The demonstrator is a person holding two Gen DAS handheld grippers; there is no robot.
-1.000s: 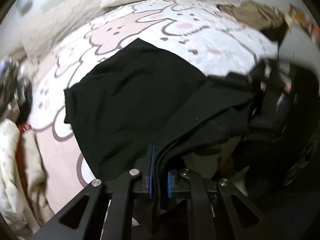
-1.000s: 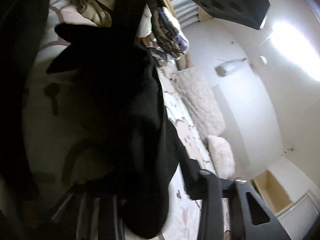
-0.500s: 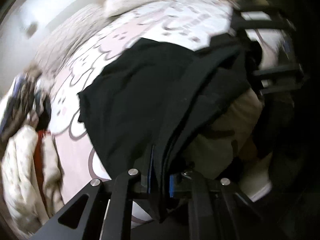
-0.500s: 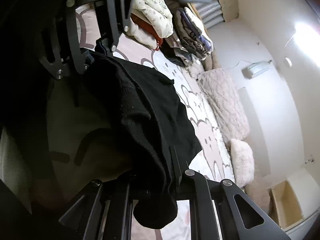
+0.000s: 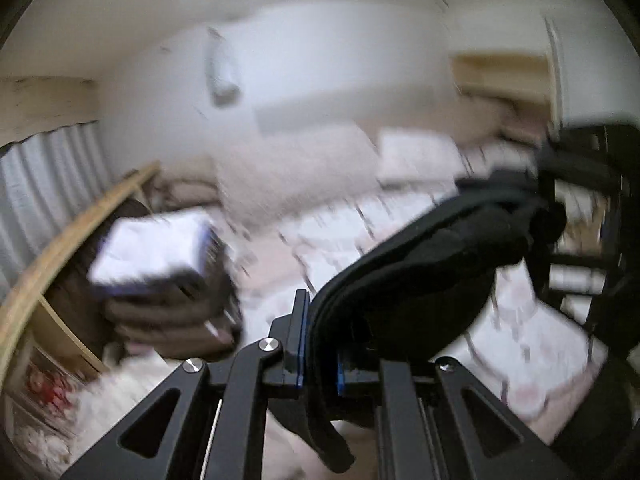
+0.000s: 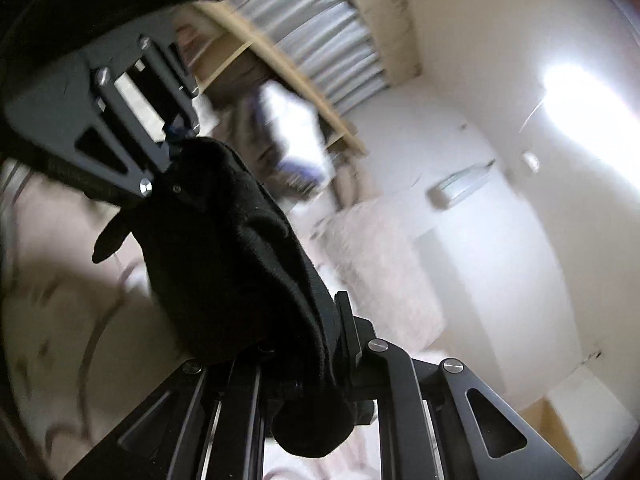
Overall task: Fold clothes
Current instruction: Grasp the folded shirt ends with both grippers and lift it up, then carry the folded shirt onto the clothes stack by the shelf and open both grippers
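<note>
A black garment (image 5: 432, 264) hangs bunched in the air between both grippers, above the patterned bed (image 5: 344, 240). My left gripper (image 5: 318, 344) is shut on one end of it, the cloth pinched between the blue-edged pads. In the right wrist view the same black garment (image 6: 236, 256) runs from my right gripper (image 6: 316, 360), shut on its near end, up to the left gripper (image 6: 176, 136) at the upper left. The right gripper (image 5: 560, 200) shows at the right of the left wrist view, holding the far end. Both views are blurred by motion.
A stack of folded clothes (image 5: 160, 256) sits by a wooden shelf (image 5: 72, 248) at the left. Fluffy pillows (image 5: 416, 156) lie at the head of the bed. A wall unit (image 6: 460, 188) and a bright ceiling light (image 6: 588, 112) are above.
Both grippers have lifted the black garment off the bed and swung upward and toward each other. The garment, spread flat a second ago, now hangs bunched between them.
</note>
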